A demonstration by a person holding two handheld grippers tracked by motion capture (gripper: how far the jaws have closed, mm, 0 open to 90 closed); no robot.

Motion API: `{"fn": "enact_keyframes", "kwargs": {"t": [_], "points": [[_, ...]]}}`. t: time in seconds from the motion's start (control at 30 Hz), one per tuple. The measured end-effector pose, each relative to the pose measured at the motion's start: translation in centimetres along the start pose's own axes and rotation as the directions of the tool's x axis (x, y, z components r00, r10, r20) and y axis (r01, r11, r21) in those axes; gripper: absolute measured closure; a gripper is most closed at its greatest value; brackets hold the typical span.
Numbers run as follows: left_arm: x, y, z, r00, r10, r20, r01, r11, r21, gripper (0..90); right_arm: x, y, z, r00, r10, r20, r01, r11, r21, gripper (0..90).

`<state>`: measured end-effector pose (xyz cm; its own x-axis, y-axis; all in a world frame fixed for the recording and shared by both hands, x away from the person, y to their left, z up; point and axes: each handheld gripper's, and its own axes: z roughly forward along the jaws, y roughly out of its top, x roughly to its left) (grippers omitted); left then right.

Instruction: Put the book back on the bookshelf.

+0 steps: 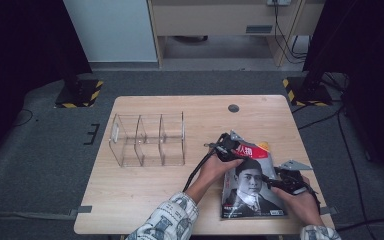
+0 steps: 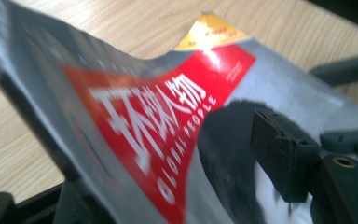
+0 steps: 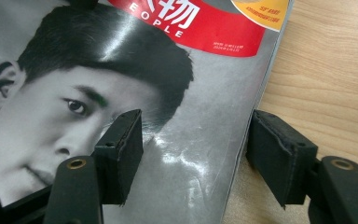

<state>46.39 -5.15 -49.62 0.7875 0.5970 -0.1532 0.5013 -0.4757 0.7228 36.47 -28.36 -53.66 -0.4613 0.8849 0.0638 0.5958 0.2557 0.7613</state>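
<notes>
A magazine [image 1: 252,187] with a grey portrait cover and a red title band lies at the table's front right. My left gripper [image 1: 228,150] is at its far left corner. In the left gripper view the cover [image 2: 168,116] curls up across the gripper [image 2: 177,182], with one pad [image 2: 279,149] above it and the other jaw beneath; the pads stand apart and do not press. My right gripper [image 1: 278,180] sits at the magazine's right edge. It [image 3: 196,149] is open and straddles that edge [image 3: 121,93], one pad over the cover, one over bare wood.
A clear plastic organiser [image 1: 147,140] with several compartments stands on the left half of the wooden table [image 1: 145,200]. A dark round grommet [image 1: 233,108] sits near the far edge. Black stands with striped bases flank the table on grey carpet.
</notes>
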Motion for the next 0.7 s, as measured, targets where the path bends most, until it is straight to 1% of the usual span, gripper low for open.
{"fn": "enact_keyframes", "kwargs": {"t": [0.07, 0.1, 0.17, 0.2, 0.3, 0.33, 0.37, 0.43, 0.47, 0.5, 0.53, 0.6, 0.63, 0.7], "points": [[0.1, 0.2, 0.1, 1.0, 0.006, -0.003, -0.006, 1.0, 0.002, 38.4, 0.1, 0.0, 0.0, 1.0, 0.001, -0.002, -0.001, 1.0, 0.003, 36.3], [0.1, 0.4, 0.3, 0.9999, 0.013, -0.004, -0.013, 0.9999, 0.003, 38.9, 0.1, 0.1, 0.1, 0.9999, -0.009, -0.009, 0.009, 1.0, 0.004, 36.4], [0.0, 0.6, 0.5, 0.9994, 0.033, -0.006, -0.033, 0.9993, 0.015, 40.5, 0.2, 0.1, 0.1, 0.9998, -0.015, -0.01, 0.015, 1.0, 0.002, 37.0], [-0.1, 0.7, 0.5, 0.9994, 0.032, -0.009, -0.032, 0.9993, 0.018, 42.2, 0.2, 0.1, 0.1, 0.9998, -0.019, -0.011, 0.019, 1.0, 0.001, 37.4], [-0.4, 0.8, 0.5, 0.9991, 0.041, -0.014, -0.041, 0.9988, 0.027, 51.2, 0.2, 0.2, 0.1, 0.9998, -0.017, -0.008, 0.017, 1.0, 0.002, 38.7], [-0.5, 1.0, 0.4, 0.9984, 0.052, -0.023, -0.052, 0.9982, 0.031, 51.2, 0.2, 0.2, 0.2, 0.9998, -0.019, -0.006, 0.019, 1.0, 0.0, 39.0], [-0.5, 1.2, 0.3, 0.9986, 0.044, -0.03, -0.043, 0.9986, 0.03, 59.1, 0.3, 0.2, 0.3, 0.9997, -0.024, -0.002, 0.024, 1.0, -0.003, 39.2], [-0.6, 1.5, 0.0, 0.9987, 0.041, -0.031, -0.04, 0.9989, 0.025, 65.4, 0.4, 0.2, 0.3, 0.9995, -0.032, -0.003, 0.032, 0.999, -0.004, 39.8], [-0.6, 1.5, 0.0, 0.9987, 0.041, -0.031, -0.04, 0.9989, 0.025, 67.7, 0.4, 0.2, 0.3, 0.9995, -0.032, -0.003, 0.032, 0.999, -0.004, 39.8], [-0.9, 1.8, -0.1, 0.9984, 0.035, -0.046, -0.033, 0.9991, 0.028, 70.0, 0.4, 0.2, 0.3, 0.9994, -0.035, -0.004, 0.035, 0.999, -0.005, 40.0], [-1.0, 1.8, -0.2, 0.9983, 0.036, -0.045, -0.035, 0.9989, 0.03, 72.0, 0.4, 0.2, 0.3, 0.9994, -0.036, -0.002, 0.036, 0.999, -0.007, 40.0], [-1.1, 2.0, -0.3, 0.9975, 0.043, -0.057, -0.042, 0.9987, 0.03, 75.5, 0.5, 0.2, 0.3, 0.9994, -0.033, -0.001, 0.033, 0.999, -0.006, 39.9], [-1.2, 2.0, -0.4, 0.9975, 0.036, -0.061, -0.034, 0.999, 0.029, 78.0, 0.5, 0.2, 0.3, 0.9995, -0.032, 0.0, 0.032, 0.999, -0.006, 39.8], [-1.1, 2.0, -0.5, 0.9977, 0.035, -0.058, -0.033, 0.999, 0.029, 80.1, 0.5, 0.2, 0.3, 0.9996, -0.027, 0.0, 0.027, 1.0, -0.006, 39.7]]}}
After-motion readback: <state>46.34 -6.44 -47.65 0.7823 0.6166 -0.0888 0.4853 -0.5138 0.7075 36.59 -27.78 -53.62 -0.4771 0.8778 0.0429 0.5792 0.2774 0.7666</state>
